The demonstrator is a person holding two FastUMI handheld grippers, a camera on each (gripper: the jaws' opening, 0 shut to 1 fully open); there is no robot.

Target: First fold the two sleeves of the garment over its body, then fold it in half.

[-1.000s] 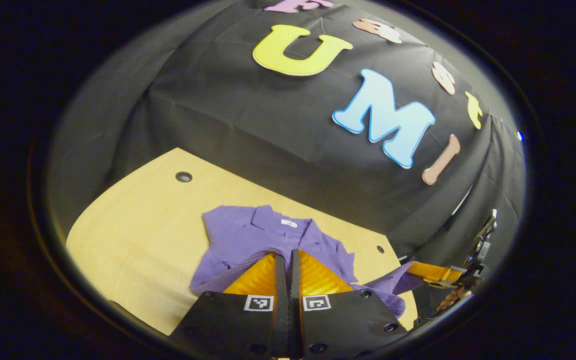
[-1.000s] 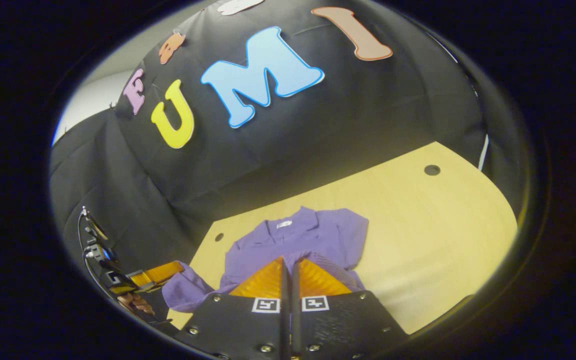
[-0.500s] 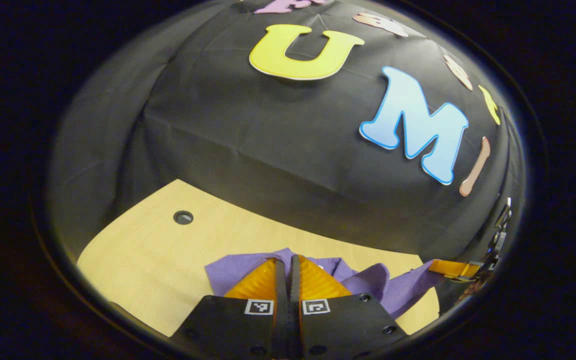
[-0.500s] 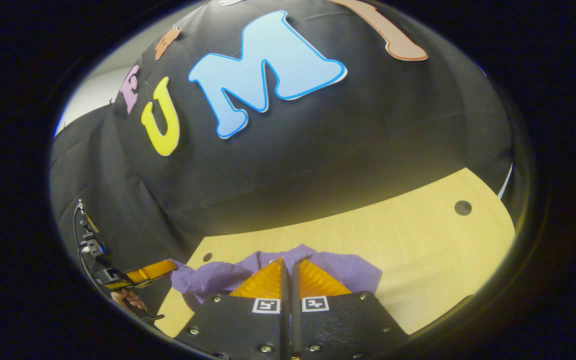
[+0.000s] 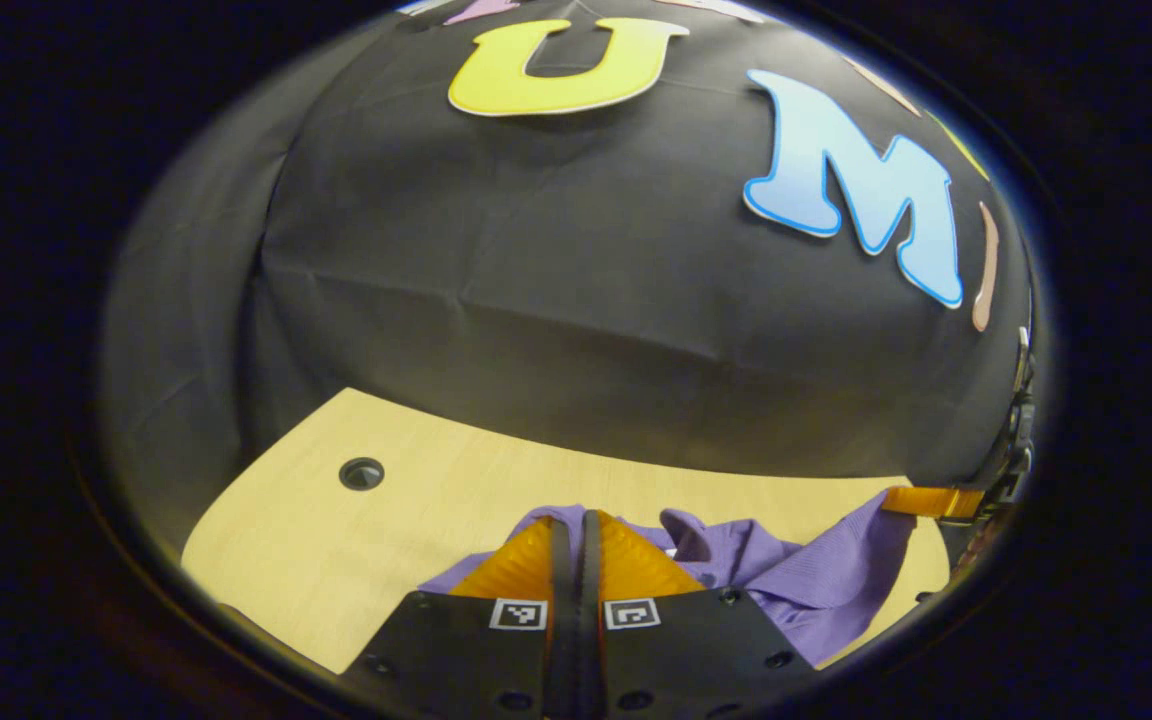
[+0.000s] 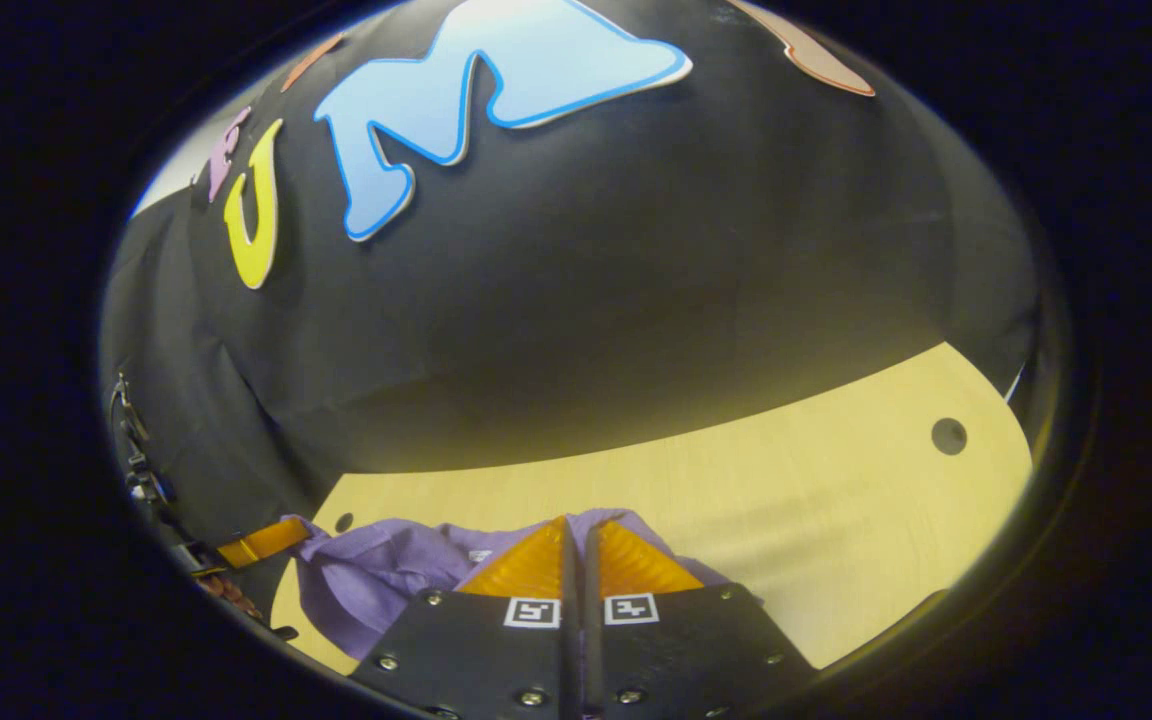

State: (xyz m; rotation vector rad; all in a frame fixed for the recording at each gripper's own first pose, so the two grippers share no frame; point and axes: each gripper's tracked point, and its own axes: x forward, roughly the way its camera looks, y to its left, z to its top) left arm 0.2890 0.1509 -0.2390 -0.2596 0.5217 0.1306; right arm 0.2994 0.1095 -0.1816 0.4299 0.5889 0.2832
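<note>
Left gripper view: over the last second the purple garment (image 5: pixel 786 580) has slid low, its collar now hidden by bunched cloth, so the half-fold is judged under way. Both left gripper (image 5: pixel 576 525) and right gripper (image 6: pixel 576 530) have jaws closed on its hem above the counter (image 5: pixel 336 540). Right gripper view adds the left gripper's clamped corner (image 6: pixel 301 530).

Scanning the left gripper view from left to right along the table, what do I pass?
Round hole in the table → left gripper closed over the purple garment → right gripper pinching the garment's far corner.
</note>
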